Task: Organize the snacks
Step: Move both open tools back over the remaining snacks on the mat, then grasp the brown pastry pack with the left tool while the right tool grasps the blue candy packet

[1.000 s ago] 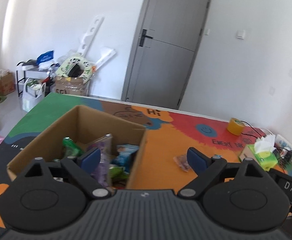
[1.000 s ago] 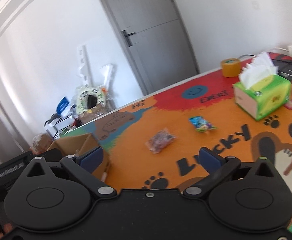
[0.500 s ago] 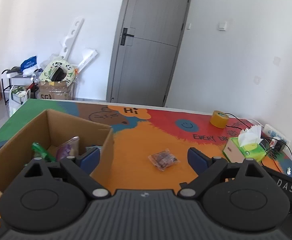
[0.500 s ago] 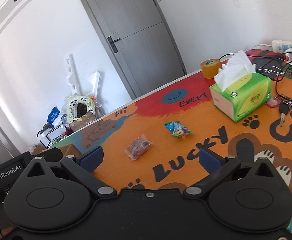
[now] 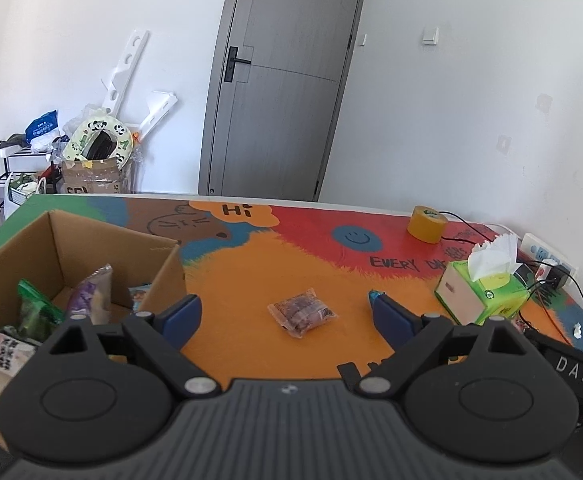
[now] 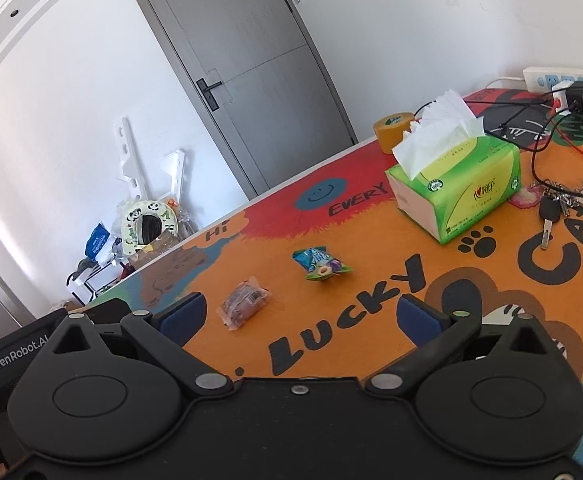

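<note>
- left gripper point(image 5: 285, 316): jaws wide, nothing between the blue pads, angled down over the table.
- right gripper point(image 6: 299, 316): jaws also wide and empty, blue rubber pads on black plastic links, tilted down toward the mat.
- brown snack packet point(image 5: 302, 313): clear crinkly wrap, squarish, flat on the orange part of the mat point(image 5: 251, 272), ahead of the left gripper's gap; in the right wrist view it lies just past that gripper's left pad.
- blue-green snack packet point(image 6: 320, 265): glossy foil, crimped ends, on the mat beyond the right gripper, near the brown one but not touching it.
- cardboard box point(image 5: 71, 240): open top, corrugated brown, at the left gripper's left; several packets stand inside, green and purple foil among them.
- tissue box point(image 6: 457, 184): green cardboard, white tissue sticking up, further right.
- tape roll point(image 5: 426, 224): yellow-brown, near the mat's far edge.
- keys point(image 6: 551, 208) and black cables beside the tissue box.
</note>
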`<state>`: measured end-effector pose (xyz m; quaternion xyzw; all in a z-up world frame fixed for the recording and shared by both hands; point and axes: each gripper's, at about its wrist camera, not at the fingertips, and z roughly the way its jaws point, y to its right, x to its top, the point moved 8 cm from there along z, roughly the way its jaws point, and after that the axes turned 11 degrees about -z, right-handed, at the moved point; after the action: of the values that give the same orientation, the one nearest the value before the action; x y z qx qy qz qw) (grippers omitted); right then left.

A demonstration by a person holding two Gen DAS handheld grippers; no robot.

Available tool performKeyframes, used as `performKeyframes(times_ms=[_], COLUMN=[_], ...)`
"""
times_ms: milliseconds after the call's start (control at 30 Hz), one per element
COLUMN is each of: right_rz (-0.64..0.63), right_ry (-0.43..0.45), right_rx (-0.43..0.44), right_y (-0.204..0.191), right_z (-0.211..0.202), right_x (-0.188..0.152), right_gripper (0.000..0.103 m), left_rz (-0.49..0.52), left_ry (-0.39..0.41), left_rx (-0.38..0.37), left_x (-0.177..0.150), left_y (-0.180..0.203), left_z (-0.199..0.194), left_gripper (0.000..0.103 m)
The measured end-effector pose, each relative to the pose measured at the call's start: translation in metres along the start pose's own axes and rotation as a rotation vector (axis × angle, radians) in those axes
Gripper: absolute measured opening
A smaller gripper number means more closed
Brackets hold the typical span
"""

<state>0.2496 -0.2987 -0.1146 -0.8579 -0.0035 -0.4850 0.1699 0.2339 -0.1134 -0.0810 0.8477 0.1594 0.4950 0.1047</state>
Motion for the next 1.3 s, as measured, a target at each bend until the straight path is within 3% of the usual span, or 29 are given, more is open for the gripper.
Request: performKeyframes(times_ms=[167,533,900,1300], right_rz=[0.010,0.040,0.027,-0.012], right_ry=[-0.011,-0.057,-0.118,-0.168], right_rx=[0.005,0.018,0.008,-0.011], right_y=[0.006,0.024,0.024,0.017], right_z=[0.012,0.052,0.105,0.140], right_x=[-0.001,0.014,0.023,0.023], right_gripper=[0.101,0.083,0.078,0.076], left_rz=[-0.006,-0.004,-0.050,-0.087], left_ry=[-0.022,-0.082,-0.150,-0.200], left_rx=[0.007,0.033,0.103,0.177], left_x=[-0.003,-0.002,-0.007,-0.019], left_y=[0.003,0.020,0.016,0.004], left_z=[0.018,0.068,0.123,0.157], left_gripper=[0.091,0.091,0.088,0.084])
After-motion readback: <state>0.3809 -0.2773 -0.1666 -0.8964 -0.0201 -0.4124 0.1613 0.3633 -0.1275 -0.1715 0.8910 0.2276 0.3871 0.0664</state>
